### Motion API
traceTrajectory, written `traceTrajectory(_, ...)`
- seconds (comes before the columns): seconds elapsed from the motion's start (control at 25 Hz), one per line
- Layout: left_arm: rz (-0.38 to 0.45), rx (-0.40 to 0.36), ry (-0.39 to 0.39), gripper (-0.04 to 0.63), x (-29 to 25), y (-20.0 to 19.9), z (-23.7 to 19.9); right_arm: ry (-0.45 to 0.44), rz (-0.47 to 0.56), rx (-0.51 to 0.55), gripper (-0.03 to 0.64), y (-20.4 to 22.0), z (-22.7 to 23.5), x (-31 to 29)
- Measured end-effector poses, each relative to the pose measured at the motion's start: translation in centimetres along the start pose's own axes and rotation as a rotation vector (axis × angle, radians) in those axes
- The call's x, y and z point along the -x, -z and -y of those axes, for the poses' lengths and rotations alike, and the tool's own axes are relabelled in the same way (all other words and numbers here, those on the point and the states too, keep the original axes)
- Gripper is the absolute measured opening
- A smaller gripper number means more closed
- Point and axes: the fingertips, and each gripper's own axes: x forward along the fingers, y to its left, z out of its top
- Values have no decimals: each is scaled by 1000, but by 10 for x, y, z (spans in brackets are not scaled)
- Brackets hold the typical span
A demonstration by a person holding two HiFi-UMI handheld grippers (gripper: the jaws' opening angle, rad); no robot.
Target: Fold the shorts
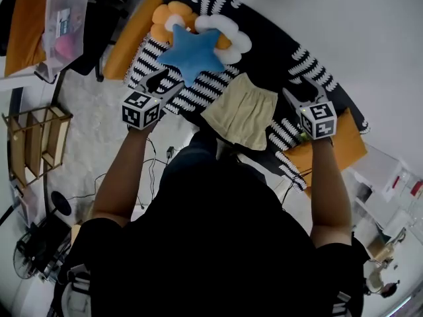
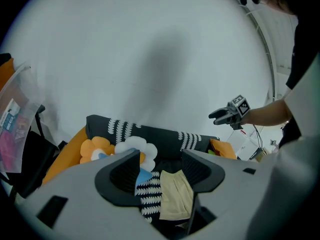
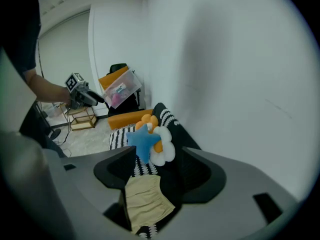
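Note:
Pale yellow shorts (image 1: 241, 116) lie spread flat on a black sofa (image 1: 277, 51) with white patterning. Both grippers hover in the air above the seat, apart from the cloth. My left gripper (image 1: 165, 83) is left of the shorts, over the striped seat, and stands open with nothing in it. To the right of the shorts, my right gripper (image 1: 299, 92) also stands open and empty. In the left gripper view the shorts (image 2: 175, 194) show below the gap of the left gripper (image 2: 161, 171). The right gripper view has the shorts (image 3: 145, 201) under the right gripper (image 3: 157, 169).
A blue star pillow (image 1: 192, 53), a white flower pillow (image 1: 228, 35) and an orange one (image 1: 168, 15) sit at the sofa's left end. An orange cushion (image 1: 337, 150) lies at the right end. A plastic bin (image 1: 66, 18) and a wooden rack (image 1: 39, 140) stand on the floor.

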Motion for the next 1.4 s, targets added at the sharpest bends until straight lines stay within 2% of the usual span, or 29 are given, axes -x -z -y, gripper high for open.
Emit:
traceTrajectory(0.32,-86,24,-12,278,-24,63,-8,-121,-140,187,287,22,-14,-78)
traceTrajectory(0.48,-124,53,-52,279,-31,95,-6,-206,-195,270,281,41,-17,-111)
traceTrajectory(0.72,-137,116,-144,279,-40,138,0,-320,-230,365,273,71,-25,-146)
traceTrajectory(1.08,-166,181,-204,279,-84,212,18,-442,-304,524,247,116,-22,-208)
traceTrajectory(1.4,-225,142,-180,279,-116,277,24,-479,-365,610,230,154,-42,-253)
